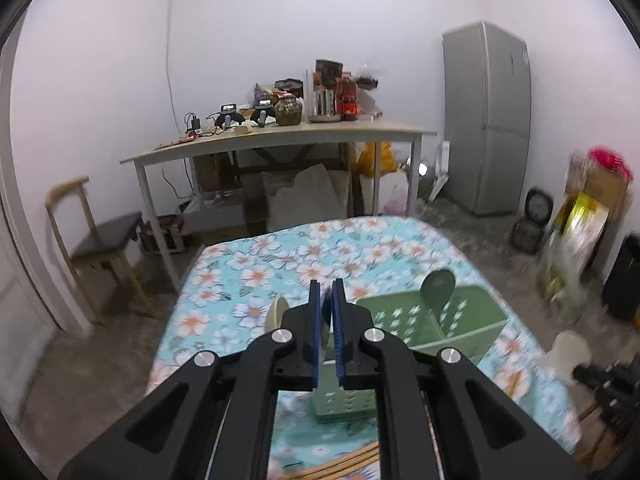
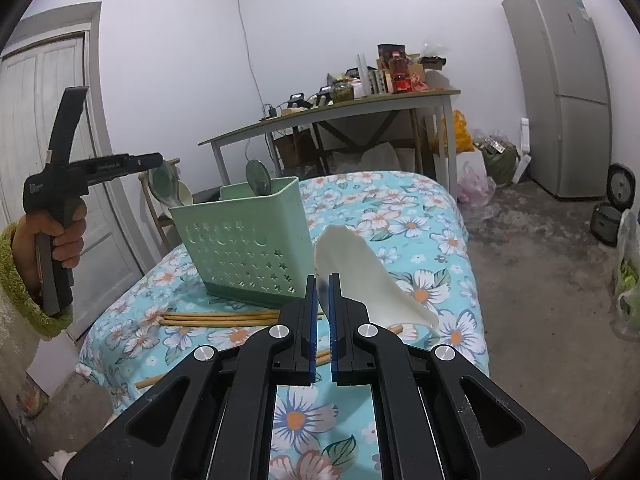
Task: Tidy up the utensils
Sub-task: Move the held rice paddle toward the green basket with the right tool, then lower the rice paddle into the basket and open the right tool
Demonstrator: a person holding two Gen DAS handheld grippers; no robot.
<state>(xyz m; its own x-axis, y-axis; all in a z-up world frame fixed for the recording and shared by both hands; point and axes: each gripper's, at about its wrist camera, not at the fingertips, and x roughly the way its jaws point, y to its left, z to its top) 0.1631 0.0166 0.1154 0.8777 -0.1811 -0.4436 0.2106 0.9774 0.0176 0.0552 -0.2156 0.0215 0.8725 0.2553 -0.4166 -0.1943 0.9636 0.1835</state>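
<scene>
A green perforated utensil holder (image 2: 244, 240) stands on the floral table; a dark green spoon (image 2: 258, 178) stands in it. The holder also shows in the left wrist view (image 1: 432, 324), with the spoon (image 1: 438, 288). My left gripper (image 1: 327, 292) is shut on a spoon with a cream bowl (image 1: 277, 312), held above the holder; in the right wrist view that spoon (image 2: 166, 188) hangs at the left gripper's tip. My right gripper (image 2: 323, 280) is shut on a white spoon (image 2: 360, 276), held above the table right of the holder. Wooden chopsticks (image 2: 224, 317) lie in front of the holder.
The floral tablecloth (image 2: 420, 216) covers the small table. Beyond it stand a cluttered long table (image 1: 280, 136), a chair (image 1: 100, 240), a grey fridge (image 1: 488, 120) and bags and boxes (image 1: 584, 216) on the floor. A door (image 2: 44, 120) is at left.
</scene>
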